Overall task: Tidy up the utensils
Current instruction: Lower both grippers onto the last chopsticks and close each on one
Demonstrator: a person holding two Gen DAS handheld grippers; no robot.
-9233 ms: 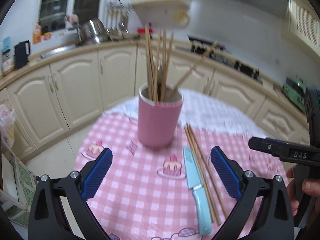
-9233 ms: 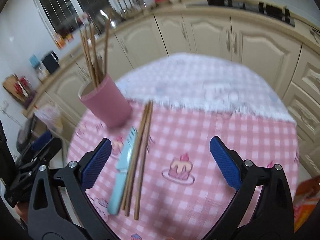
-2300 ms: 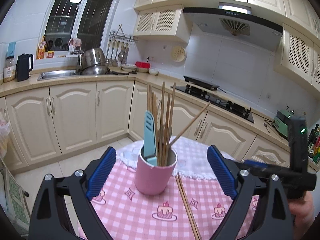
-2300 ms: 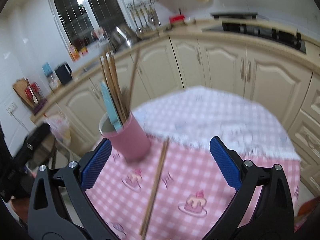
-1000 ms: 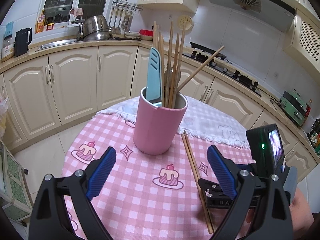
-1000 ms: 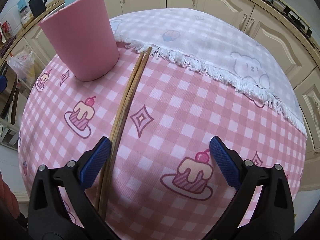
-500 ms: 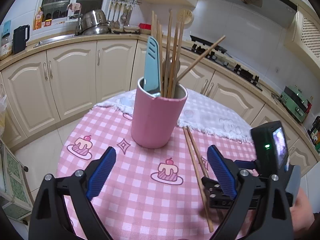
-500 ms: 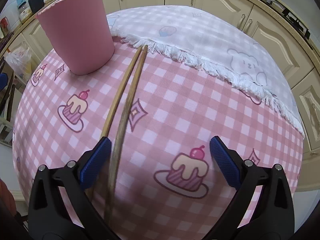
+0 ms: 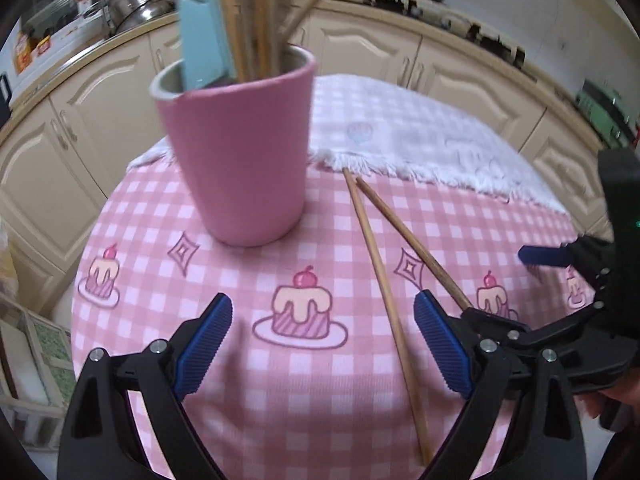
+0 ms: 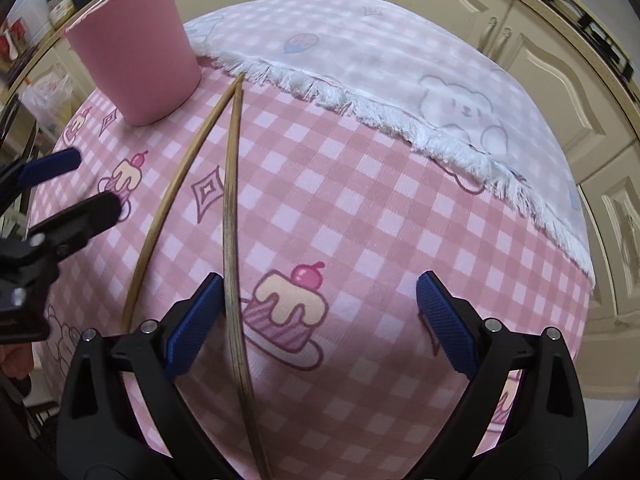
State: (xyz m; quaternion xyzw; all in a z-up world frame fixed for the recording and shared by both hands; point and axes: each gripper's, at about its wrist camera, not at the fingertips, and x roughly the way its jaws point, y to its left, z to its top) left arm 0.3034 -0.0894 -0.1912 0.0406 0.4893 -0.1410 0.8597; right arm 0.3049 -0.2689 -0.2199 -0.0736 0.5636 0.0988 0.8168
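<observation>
Progress: mostly done, by the look of it. Pink cup (image 9: 240,152) holds the blue knife (image 9: 202,24) and a bunch of chopsticks (image 9: 256,12), all upright or leaning. Left to do: two loose chopsticks on the checked tablecloth (image 10: 360,208), just beside the cup, tips near the white fringe. One (image 10: 231,220) runs down alongside the right gripper (image 10: 320,320)'s left pad; the other (image 10: 176,196) lies left of it, outside the jaws. Right gripper is wide open, low over the cloth, gripping nothing. Left gripper (image 9: 324,344) is also spread open and empty, hovering short of the cup. My read: next grab is the nearer chopstick.
</observation>
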